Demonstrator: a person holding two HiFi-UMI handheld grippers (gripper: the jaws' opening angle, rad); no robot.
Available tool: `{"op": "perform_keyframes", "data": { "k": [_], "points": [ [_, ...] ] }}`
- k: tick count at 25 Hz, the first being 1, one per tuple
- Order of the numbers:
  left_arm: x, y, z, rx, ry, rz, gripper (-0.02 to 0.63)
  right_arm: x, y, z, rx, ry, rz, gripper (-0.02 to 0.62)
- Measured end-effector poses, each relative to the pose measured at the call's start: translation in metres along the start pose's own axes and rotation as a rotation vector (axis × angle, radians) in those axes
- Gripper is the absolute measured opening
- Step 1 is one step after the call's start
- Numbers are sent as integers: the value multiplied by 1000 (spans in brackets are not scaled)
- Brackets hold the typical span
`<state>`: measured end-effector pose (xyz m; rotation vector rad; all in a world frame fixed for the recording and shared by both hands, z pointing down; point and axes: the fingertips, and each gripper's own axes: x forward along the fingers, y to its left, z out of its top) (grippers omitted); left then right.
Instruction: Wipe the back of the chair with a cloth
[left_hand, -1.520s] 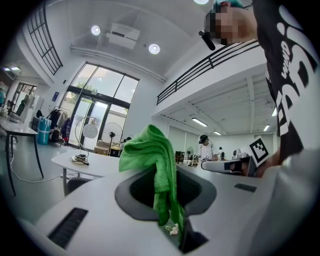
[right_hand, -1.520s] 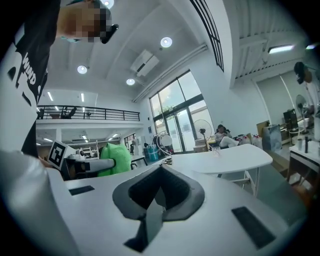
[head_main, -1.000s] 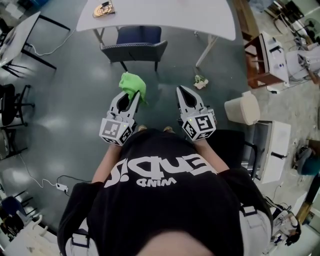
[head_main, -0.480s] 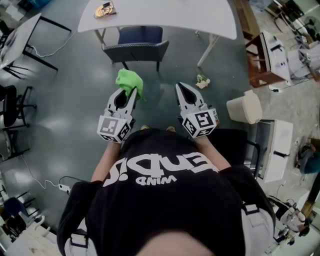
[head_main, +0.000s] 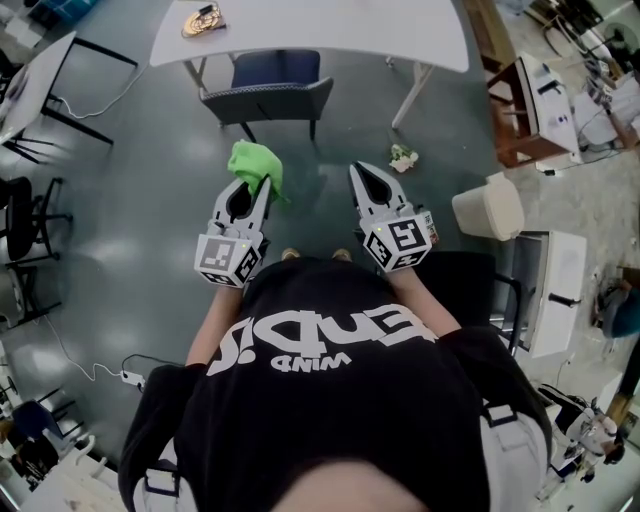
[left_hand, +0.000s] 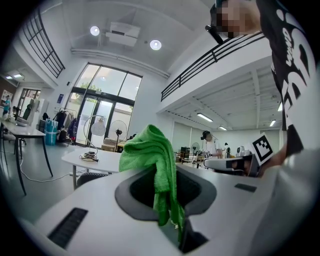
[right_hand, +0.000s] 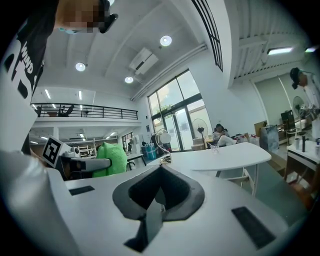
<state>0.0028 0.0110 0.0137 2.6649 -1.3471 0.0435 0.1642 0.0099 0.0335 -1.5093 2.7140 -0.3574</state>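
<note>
A dark blue chair (head_main: 268, 92) stands tucked under the white table (head_main: 330, 30), its back towards me. My left gripper (head_main: 256, 183) is shut on a bright green cloth (head_main: 257, 166) that bunches above the jaw tips and hangs between them (left_hand: 159, 172). It hovers short of the chair back. My right gripper (head_main: 363, 178) is shut with nothing in it, level with the left one. In the right gripper view the green cloth (right_hand: 111, 159) shows off to the left, and the white table (right_hand: 220, 155) lies ahead.
A brown object (head_main: 203, 17) lies on the table's left end. A small crumpled item (head_main: 402, 158) sits on the grey floor by a table leg. A cream bin (head_main: 487, 210) and a white cabinet (head_main: 545, 290) stand at right; black chairs (head_main: 22, 215) at left.
Both grippers have shifted slightly forward towards the chair, the green cloth moving with the left one. Their jaws have not changed.
</note>
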Motion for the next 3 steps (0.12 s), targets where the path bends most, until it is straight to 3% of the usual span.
{"op": "perform_keyframes", "data": {
  "k": [3],
  "points": [
    [-2,0,-1,-3,-1,-2,67,1,1,0,-2,2,6,-5]
  ]
}}
